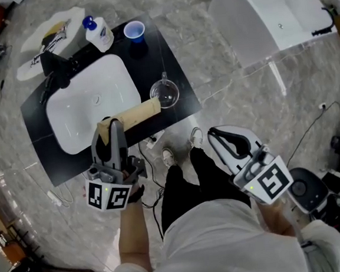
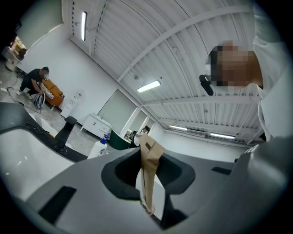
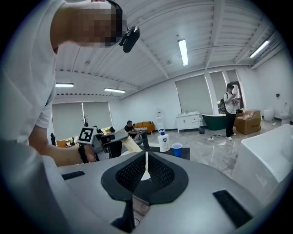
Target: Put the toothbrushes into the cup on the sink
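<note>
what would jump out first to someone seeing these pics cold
The left gripper is clamped on a long brown paper packet, held above the near side of the black counter. Next comes the white sink basin sunk in that counter, with a clear glass cup near the counter's right edge and a blue cup at the far side.

Head camera looks steeply down from above both tongs, with the black surface (image 1: 170,73) and white sink (image 1: 91,110) just beyond the left tongs (image 1: 113,124). Each tongs camera sits close behind its own jaws, facing out across the room. The right tongs (image 1: 214,134) view shares the left tongs, brown packet (image 1: 134,113) and soap bottle (image 3: 163,140) with the head view.
</note>
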Tool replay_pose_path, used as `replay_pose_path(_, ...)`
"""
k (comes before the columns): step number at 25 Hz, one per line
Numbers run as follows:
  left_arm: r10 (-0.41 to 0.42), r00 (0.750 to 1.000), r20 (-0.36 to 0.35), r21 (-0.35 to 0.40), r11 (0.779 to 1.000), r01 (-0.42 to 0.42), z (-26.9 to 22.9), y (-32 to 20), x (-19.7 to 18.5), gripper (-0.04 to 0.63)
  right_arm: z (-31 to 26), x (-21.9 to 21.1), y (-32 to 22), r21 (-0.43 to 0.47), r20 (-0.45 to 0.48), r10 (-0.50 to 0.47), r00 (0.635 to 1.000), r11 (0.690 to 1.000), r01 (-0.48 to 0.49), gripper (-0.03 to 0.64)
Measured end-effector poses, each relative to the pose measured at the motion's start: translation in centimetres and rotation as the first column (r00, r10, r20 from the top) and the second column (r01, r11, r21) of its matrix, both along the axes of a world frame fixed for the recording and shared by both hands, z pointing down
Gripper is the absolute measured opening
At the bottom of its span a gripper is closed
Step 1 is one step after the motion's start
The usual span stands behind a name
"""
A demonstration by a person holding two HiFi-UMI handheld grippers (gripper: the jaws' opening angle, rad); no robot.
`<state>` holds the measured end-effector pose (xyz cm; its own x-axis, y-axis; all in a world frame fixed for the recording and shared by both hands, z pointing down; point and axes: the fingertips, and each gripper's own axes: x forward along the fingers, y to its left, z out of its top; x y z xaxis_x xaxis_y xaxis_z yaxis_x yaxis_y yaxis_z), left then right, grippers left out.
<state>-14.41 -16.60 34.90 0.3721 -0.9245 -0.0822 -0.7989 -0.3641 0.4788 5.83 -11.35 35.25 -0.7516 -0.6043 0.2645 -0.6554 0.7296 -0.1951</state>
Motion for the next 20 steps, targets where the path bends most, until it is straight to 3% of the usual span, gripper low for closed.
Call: replay_pose_path(20, -0.046, 0.997, -0.060, -0.055, 0.998, 0.043, 5.2, -2.6, 0.4, 0.075, 6.8, -0.8, -1.3, -0.112, 0.041, -0.068, 0.997, 0.991, 0.072, 0.041)
